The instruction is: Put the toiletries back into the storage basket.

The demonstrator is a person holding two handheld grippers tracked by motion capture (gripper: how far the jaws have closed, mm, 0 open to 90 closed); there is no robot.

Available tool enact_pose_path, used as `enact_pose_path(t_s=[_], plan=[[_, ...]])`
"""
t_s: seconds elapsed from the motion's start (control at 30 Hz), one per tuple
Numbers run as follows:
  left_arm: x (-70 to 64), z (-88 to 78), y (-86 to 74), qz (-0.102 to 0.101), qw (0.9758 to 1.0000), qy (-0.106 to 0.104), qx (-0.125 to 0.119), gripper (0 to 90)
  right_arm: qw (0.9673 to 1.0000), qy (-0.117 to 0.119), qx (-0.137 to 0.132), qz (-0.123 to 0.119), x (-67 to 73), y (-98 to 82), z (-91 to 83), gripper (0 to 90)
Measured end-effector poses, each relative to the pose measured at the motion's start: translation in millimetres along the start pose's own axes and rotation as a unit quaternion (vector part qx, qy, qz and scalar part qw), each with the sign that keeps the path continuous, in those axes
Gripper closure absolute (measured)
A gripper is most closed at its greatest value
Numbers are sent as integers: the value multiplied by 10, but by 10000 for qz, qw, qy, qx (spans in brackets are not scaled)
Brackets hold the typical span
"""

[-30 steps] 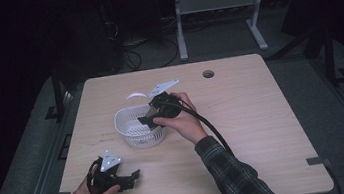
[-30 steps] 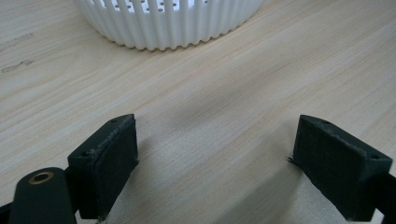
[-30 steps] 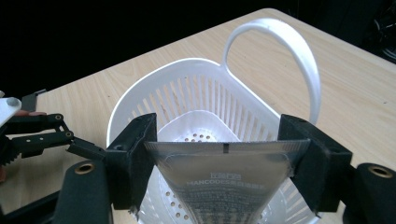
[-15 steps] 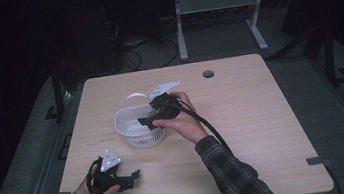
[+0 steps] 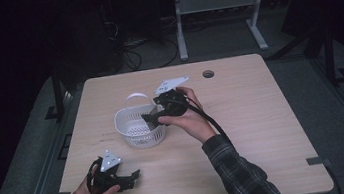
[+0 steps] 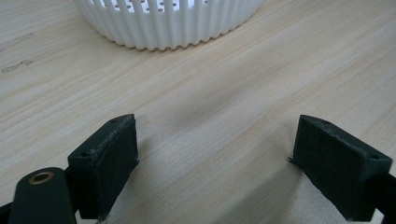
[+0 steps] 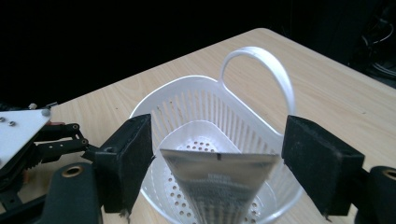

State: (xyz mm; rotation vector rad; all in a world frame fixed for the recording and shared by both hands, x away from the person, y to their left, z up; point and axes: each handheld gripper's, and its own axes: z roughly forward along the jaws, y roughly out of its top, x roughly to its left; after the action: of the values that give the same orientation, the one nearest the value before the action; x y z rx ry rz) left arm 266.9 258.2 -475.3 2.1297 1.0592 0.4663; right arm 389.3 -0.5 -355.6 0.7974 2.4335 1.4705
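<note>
with the right claw (image 7: 217, 163) open around the silver foil pouch (image 7: 219, 186), it may tip outside the white slotted plastic basket (image 7: 196, 107); left claw (image 6: 224, 163) open, idle.

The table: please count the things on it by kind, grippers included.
Baskets: 1, white basket
Pouches: 1, silver pouch in the basket
Grippers: 2, left gripper, right gripper
Total: 4

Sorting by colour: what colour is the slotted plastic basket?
White slotted plastic basket, clearest in the right gripper view.
</note>
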Motion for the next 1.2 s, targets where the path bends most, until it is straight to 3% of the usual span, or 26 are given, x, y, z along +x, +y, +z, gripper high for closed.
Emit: enact_pose_path(t_s=[0.57, 0.83, 1.2], plan=[[-1, -1, 0, -4, 10000, 2, -1, 128, 9997, -250, 31, -41, -42, -143, -412, 244], [-3, 1, 0, -20, 10000, 0, -18, 128, 9985, -528, 107, 7, -71, -404, -635, 246], [-3, 1, 0, -15, 10000, 0, -16, 128, 9979, -647, 80, 55, -77, -689, -937, 247]])
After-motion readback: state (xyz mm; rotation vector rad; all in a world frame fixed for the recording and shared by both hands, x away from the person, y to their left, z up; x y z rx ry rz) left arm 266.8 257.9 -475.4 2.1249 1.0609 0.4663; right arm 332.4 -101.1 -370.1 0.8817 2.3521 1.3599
